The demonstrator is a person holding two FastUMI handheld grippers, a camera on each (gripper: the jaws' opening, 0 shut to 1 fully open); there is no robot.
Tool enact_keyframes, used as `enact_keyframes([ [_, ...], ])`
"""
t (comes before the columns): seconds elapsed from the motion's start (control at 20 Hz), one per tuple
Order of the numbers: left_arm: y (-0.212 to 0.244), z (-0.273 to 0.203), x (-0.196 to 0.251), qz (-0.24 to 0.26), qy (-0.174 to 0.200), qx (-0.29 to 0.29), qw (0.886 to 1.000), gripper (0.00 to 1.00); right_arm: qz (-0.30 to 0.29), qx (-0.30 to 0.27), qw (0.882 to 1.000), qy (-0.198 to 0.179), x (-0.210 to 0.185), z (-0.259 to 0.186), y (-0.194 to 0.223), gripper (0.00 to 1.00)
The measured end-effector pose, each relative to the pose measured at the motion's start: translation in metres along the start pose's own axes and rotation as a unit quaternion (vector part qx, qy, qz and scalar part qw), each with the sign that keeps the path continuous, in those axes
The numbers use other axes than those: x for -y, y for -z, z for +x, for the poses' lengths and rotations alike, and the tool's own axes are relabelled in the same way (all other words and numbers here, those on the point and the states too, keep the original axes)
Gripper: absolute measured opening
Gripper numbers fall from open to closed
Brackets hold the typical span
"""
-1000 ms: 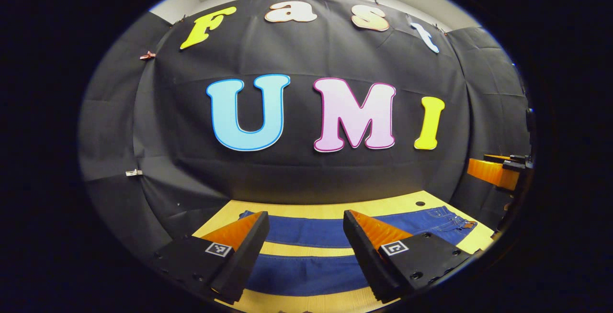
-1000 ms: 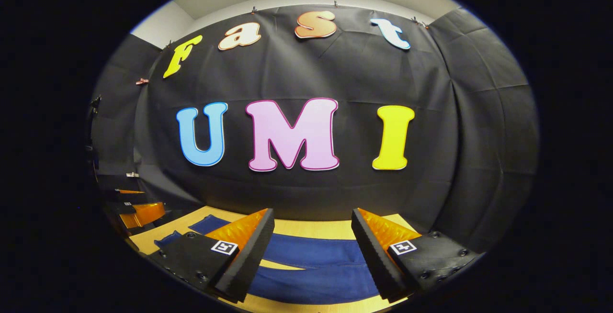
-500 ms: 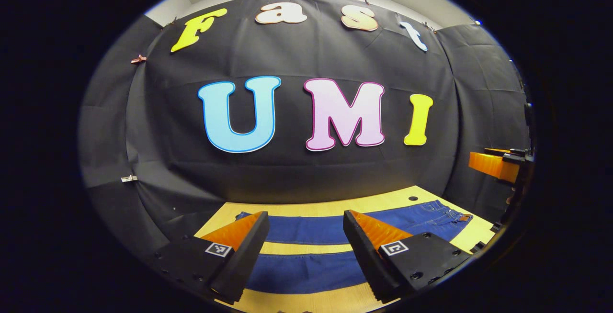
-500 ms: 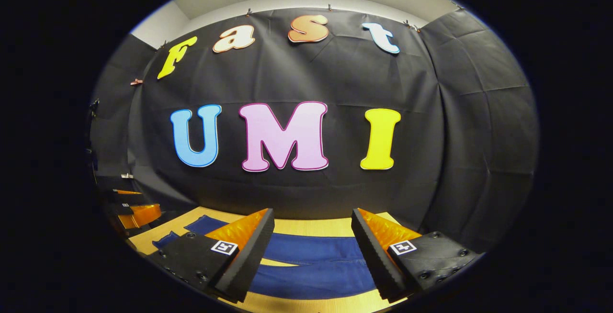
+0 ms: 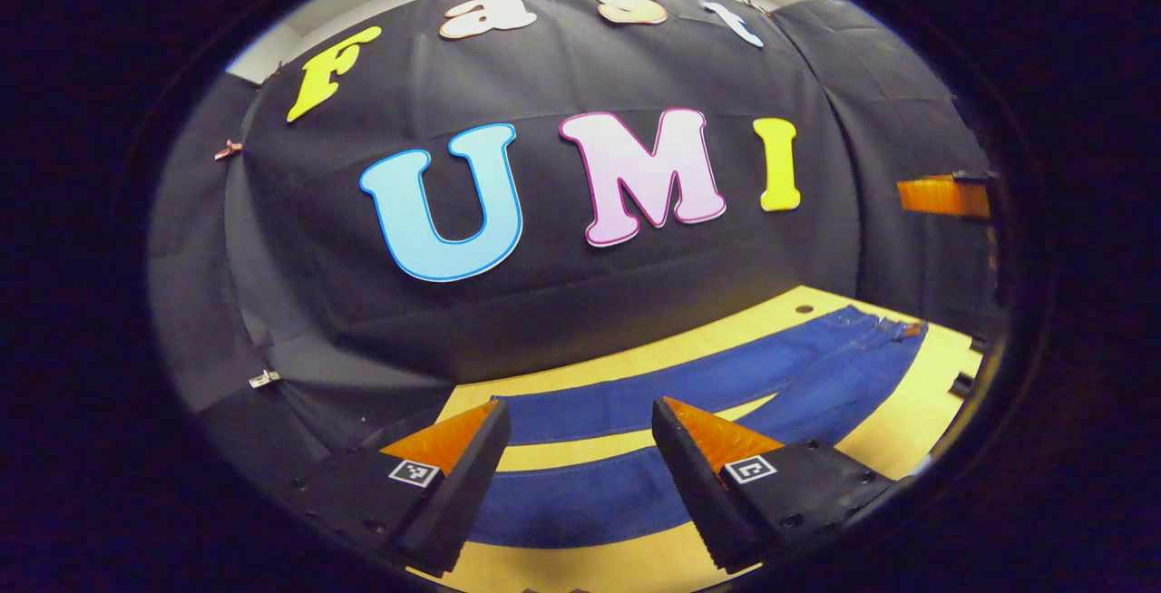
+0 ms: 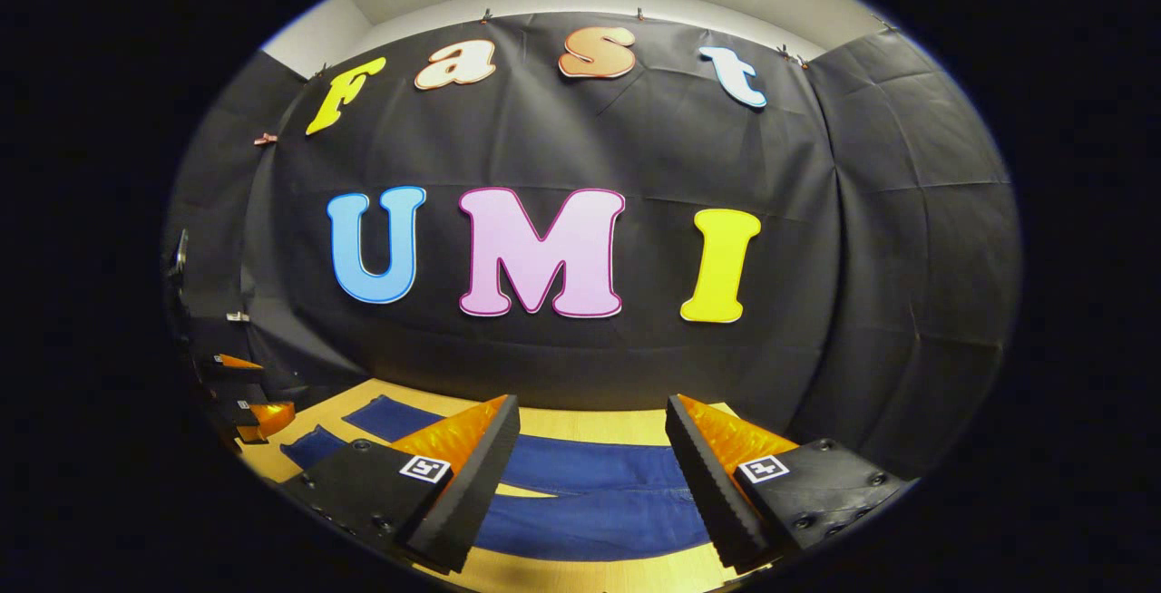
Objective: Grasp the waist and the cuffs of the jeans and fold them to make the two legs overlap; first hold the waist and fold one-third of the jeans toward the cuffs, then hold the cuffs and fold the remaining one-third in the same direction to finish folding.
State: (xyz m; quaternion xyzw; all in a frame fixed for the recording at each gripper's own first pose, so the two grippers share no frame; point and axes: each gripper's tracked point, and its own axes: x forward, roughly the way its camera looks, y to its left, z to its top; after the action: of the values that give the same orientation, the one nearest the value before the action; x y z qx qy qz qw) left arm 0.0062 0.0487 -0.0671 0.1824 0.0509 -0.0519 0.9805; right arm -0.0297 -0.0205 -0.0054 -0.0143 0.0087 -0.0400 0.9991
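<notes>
Two claws, left claw (image 5: 580, 416) and right claw (image 6: 591, 412), both released, above flat jeans (image 5: 635, 475)

A pale yellow wooden tabletop (image 5: 653, 359) carries the load, and flat across it lies a pair of dark blue denim jeans (image 5: 635, 398), both legs spread apart with a strip of bare wood between them. The waistband end (image 5: 893, 328) sits far along (brown patch just visible there). A small dark hole (image 5: 804, 309) marks the wood just beyond the jeans, near that waistband.
</notes>
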Motion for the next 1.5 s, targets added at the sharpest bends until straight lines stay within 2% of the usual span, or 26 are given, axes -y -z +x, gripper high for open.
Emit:
enact_keyframes([
  [0.1,0.044,0.008,-0.018,0.072,0.017,-0.033,0.997,0.98,-0.004,-0.005,1.0,0.005,0.003,0.0,0.004,0.99],
  [0.2,0.098,0.015,-0.045,0.144,0.019,-0.072,0.987,0.98,-0.008,-0.008,1.0,0.011,0.007,0.001,0.008,0.99],
  [0.4,0.202,0.03,-0.087,0.252,0.049,-0.161,0.953,0.98,-0.034,-0.014,0.999,0.029,0.02,0.001,0.015,0.98],
  [0.6,0.274,0.046,-0.125,0.314,0.064,-0.217,0.922,0.98,-0.048,-0.028,0.997,0.05,0.033,-0.001,0.031,0.96],
  [0.75,0.306,0.051,-0.137,0.376,0.101,-0.246,0.888,0.98,-0.058,-0.043,0.995,0.064,0.044,-0.003,0.048,0.96],
  [1.0,0.316,0.072,-0.129,0.448,0.174,-0.238,0.844,0.94,-0.076,-0.063,0.99,0.097,0.078,-0.009,0.071,0.97],
  [1.1,0.315,0.082,-0.124,0.465,0.203,-0.241,0.827,0.89,-0.098,-0.068,0.986,0.113,0.098,-0.007,0.073,0.96],
  [1.15,0.315,0.086,-0.123,0.467,0.215,-0.246,0.822,0.82,-0.108,-0.069,0.984,0.121,0.109,-0.006,0.074,0.97],
  [1.2,0.319,0.087,-0.12,0.457,0.228,-0.257,0.82,0.81,-0.118,-0.07,0.982,0.128,0.121,-0.005,0.075,0.96],
  [1.3,0.321,0.086,-0.117,0.44,0.241,-0.278,0.819,0.64,-0.141,-0.072,0.978,0.137,0.142,0.0,0.075,0.96],
  [1.35,0.321,0.087,-0.117,0.435,0.243,-0.284,0.819,0.5,-0.157,-0.073,0.975,0.14,0.152,0.003,0.076,0.96],
  [1.4,0.324,0.086,-0.116,0.429,0.247,-0.292,0.818,0.48,-0.175,-0.076,0.972,0.139,0.161,0.007,0.078,0.96],
  [1.5,0.328,0.086,-0.114,0.424,0.254,-0.304,0.814,0.33,-0.218,-0.082,0.964,0.13,0.177,0.015,0.084,0.96],
])
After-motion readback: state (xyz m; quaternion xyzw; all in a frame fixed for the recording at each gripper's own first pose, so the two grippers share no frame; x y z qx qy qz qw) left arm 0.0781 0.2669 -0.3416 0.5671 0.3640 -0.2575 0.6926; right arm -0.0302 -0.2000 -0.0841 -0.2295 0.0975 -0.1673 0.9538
